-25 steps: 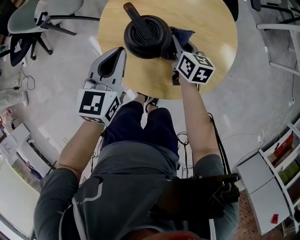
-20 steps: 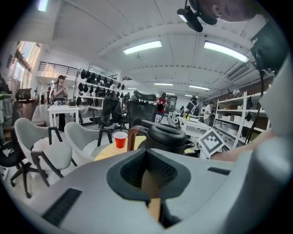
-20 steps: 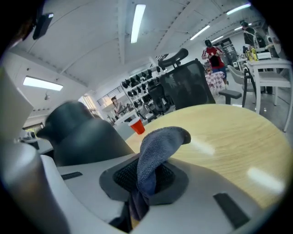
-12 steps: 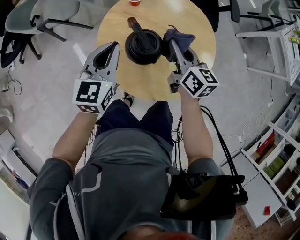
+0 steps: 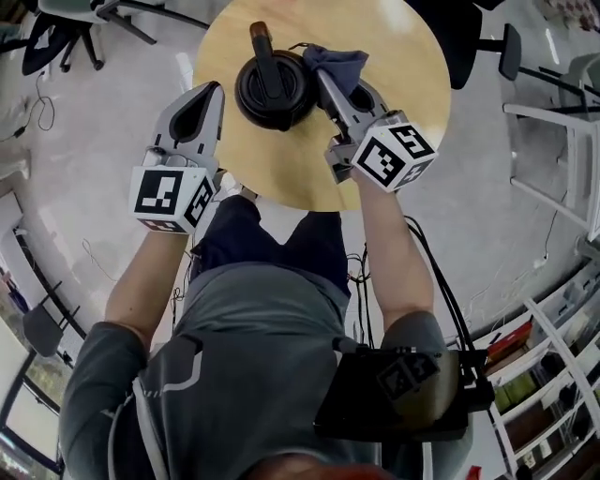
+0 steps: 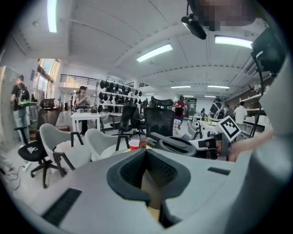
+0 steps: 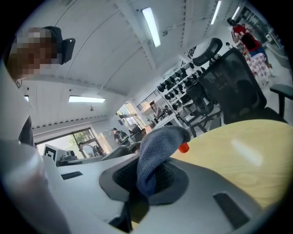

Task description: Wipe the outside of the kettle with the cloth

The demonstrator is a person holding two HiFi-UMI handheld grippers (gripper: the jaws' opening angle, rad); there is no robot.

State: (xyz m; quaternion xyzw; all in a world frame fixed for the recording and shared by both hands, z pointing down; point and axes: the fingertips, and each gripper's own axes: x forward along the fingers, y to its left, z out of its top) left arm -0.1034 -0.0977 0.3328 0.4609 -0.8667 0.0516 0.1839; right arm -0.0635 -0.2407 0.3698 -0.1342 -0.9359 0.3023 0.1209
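A black kettle (image 5: 275, 89) stands upright on the round wooden table (image 5: 403, 56), its handle pointing away from me. My right gripper (image 5: 325, 79) is shut on a blue cloth (image 5: 338, 63), which rests against the kettle's right side. In the right gripper view the cloth (image 7: 158, 153) bulges out between the shut jaws of the right gripper (image 7: 147, 173). My left gripper (image 5: 213, 89) hovers left of the kettle at the table's edge, shut and holding nothing. From the left gripper (image 6: 146, 154) view the kettle (image 6: 176, 144) lies ahead to the right.
A red cup (image 6: 133, 144) stands on the table's far side, also seen as the red cup (image 7: 183, 147). Office chairs (image 5: 66, 23) stand off to the left, a black chair (image 5: 473, 42) beyond the table. Shelves (image 5: 562, 356) line the right. People stand at distant desks.
The head camera has swung, shifting the whole scene. The cloth in the right gripper has stayed against the kettle's right side. The left gripper has held its place left of the kettle.
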